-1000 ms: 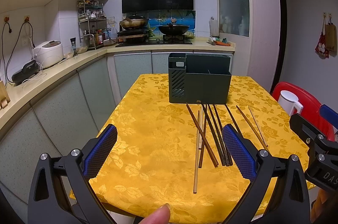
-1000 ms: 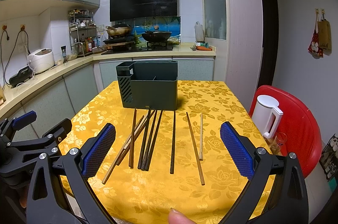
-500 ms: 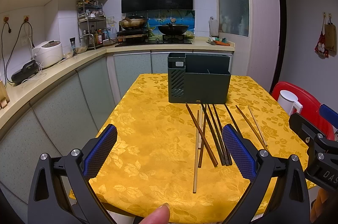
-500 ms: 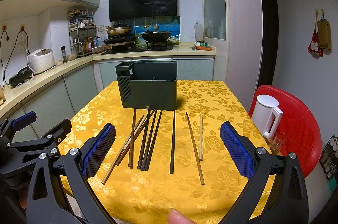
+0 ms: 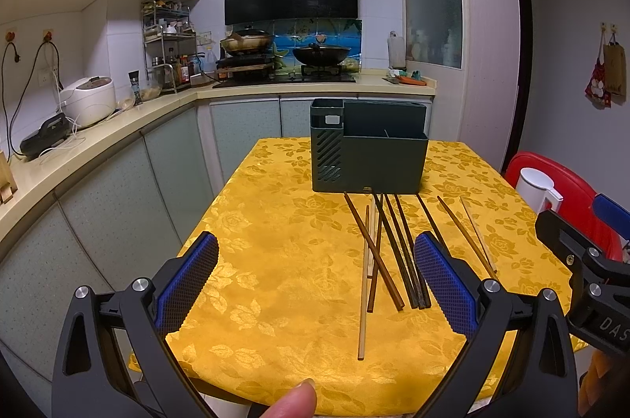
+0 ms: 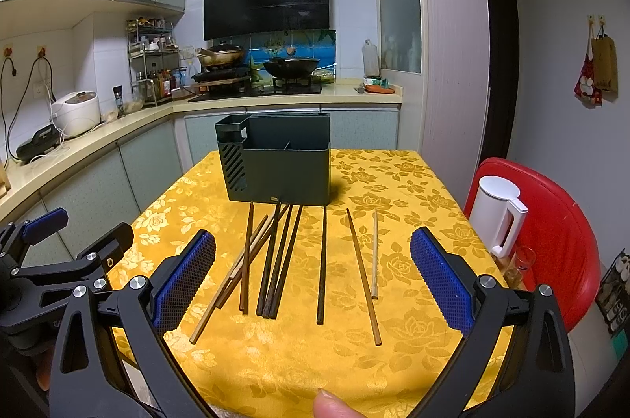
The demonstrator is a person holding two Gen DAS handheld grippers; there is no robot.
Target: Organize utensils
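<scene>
Right now your left gripper (image 5: 315,284) and right gripper (image 6: 313,280) both hover above the near edge of the yellow tablecloth (image 6: 393,189), jaws spread wide and holding nothing. Ahead of them the chopsticks (image 6: 275,256) lie loose on the cloth, some crossing in a bunch at the left and a few lying singly to the right, their far tips near the dark green utensil holder (image 6: 283,166), which stands upright.
</scene>
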